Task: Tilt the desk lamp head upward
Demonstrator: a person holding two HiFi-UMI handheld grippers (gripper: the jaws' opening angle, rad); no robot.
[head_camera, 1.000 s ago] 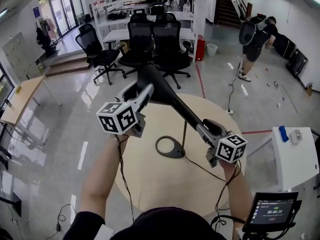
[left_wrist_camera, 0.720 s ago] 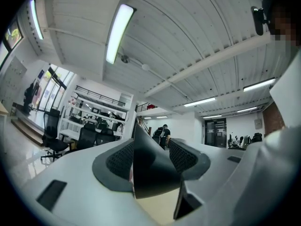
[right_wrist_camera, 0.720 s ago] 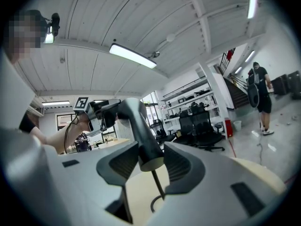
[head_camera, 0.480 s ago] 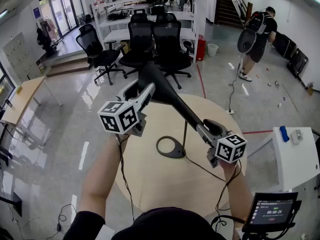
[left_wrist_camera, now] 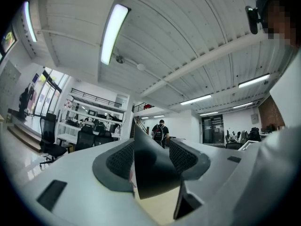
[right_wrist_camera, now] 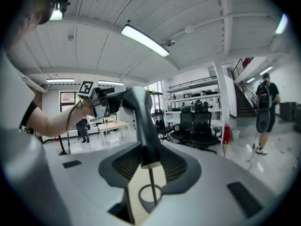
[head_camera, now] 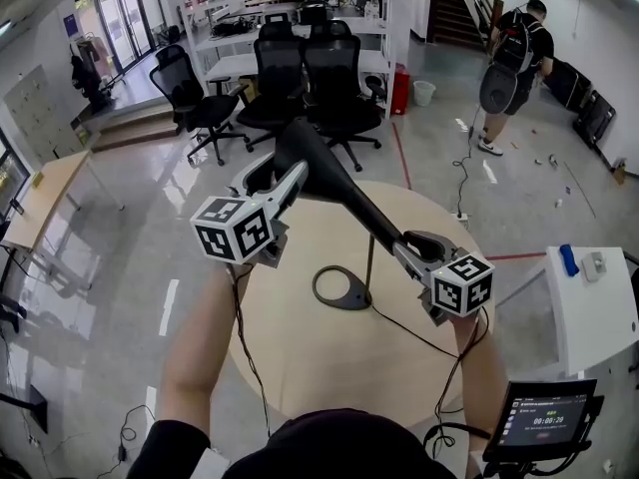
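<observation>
The desk lamp head (head_camera: 344,196) runs lengthwise up from the right gripper (head_camera: 417,250), jaws closing loosely round its low end, to the left gripper (head_camera: 283,176) pinching its raised tip.

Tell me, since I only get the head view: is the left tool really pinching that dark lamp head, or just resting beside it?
Observer: Pinching. In the left gripper view the left tool has a ribbed pad on each side of the dark edge of the lamp head, both against it.
Operator: And the right one, lower down the arm?
Observer: The right gripper view shows the right tool closing round the lower end of the lamp arm. The arm sits between the pads, but I can't see them pressing it yet.
</observation>
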